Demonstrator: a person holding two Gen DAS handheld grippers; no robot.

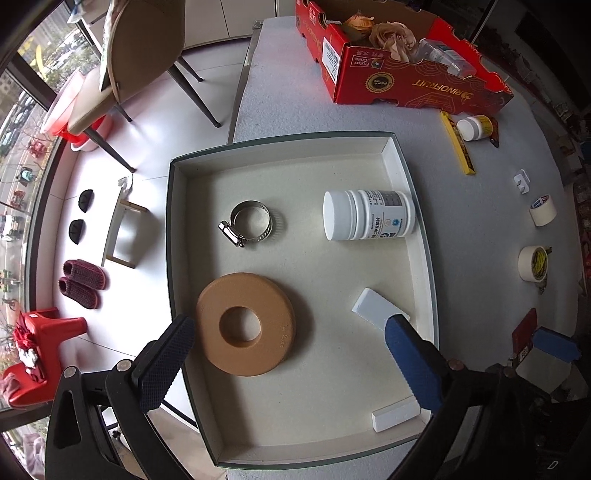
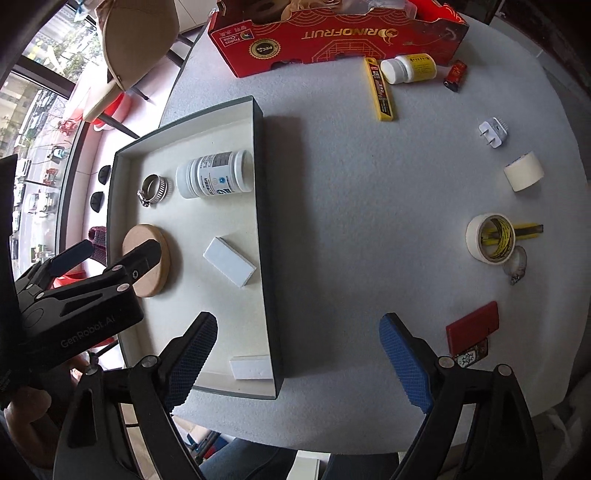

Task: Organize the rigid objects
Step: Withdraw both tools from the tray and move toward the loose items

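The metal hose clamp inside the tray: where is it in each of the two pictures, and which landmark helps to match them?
Left wrist view: the hose clamp lies in the tray, upper left part, left of the white bottle.
Right wrist view: the hose clamp is at centre left, again just left of the white bottle.
Shared landmark: the red cardboard box at the top.

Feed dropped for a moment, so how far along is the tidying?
Done: clamp, white bottle, wooden ring and white blocks lie in the tray. In hand: nothing; both claws open. Left: tapes, knife, yellow bottle, plug, red card.
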